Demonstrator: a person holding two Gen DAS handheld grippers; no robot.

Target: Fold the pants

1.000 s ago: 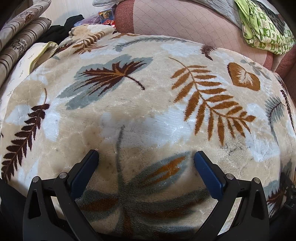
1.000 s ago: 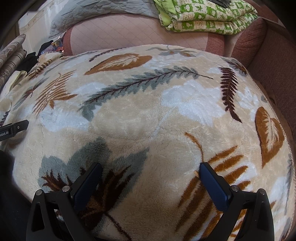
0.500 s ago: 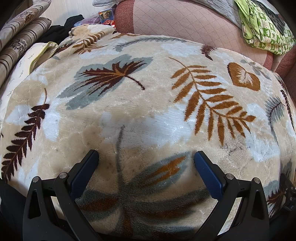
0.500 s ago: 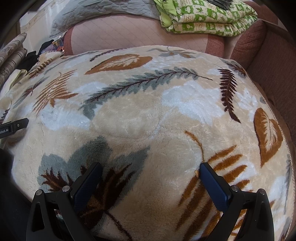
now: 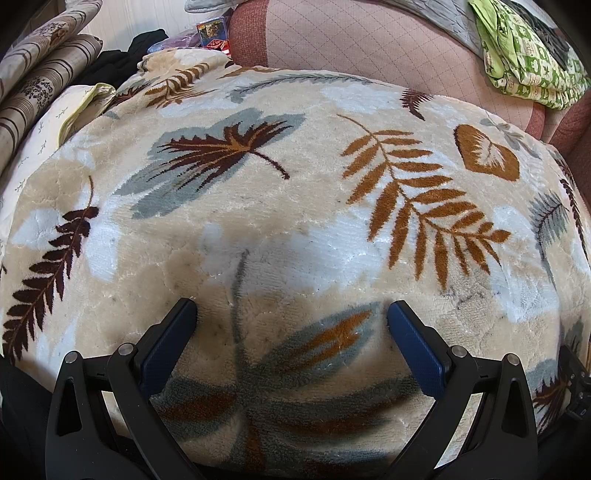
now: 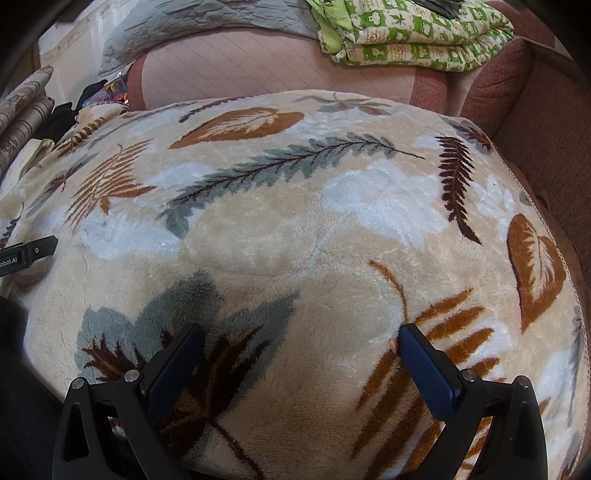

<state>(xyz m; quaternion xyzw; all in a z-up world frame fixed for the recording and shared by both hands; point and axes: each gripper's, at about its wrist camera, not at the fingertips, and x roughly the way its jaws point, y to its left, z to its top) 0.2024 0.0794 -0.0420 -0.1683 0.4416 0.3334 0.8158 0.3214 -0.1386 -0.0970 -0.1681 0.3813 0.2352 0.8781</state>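
No pants lie on the blanket in either view. A dark black garment is bunched at the far left beyond the blanket, also seen in the right wrist view; I cannot tell if it is the pants. My left gripper hovers open over the cream leaf-print blanket, with nothing between its blue pads. My right gripper is open too, over the same blanket, and holds nothing. The left gripper's side shows at the left edge of the right wrist view.
The blanket covers the seat of a pink-brown sofa. A folded green patterned quilt and a grey quilt rest on the sofa back. Striped cushions are stacked at the left. The sofa arm rises on the right.
The right wrist view has shifted very slightly. The left gripper has not moved, and both grippers stay open.
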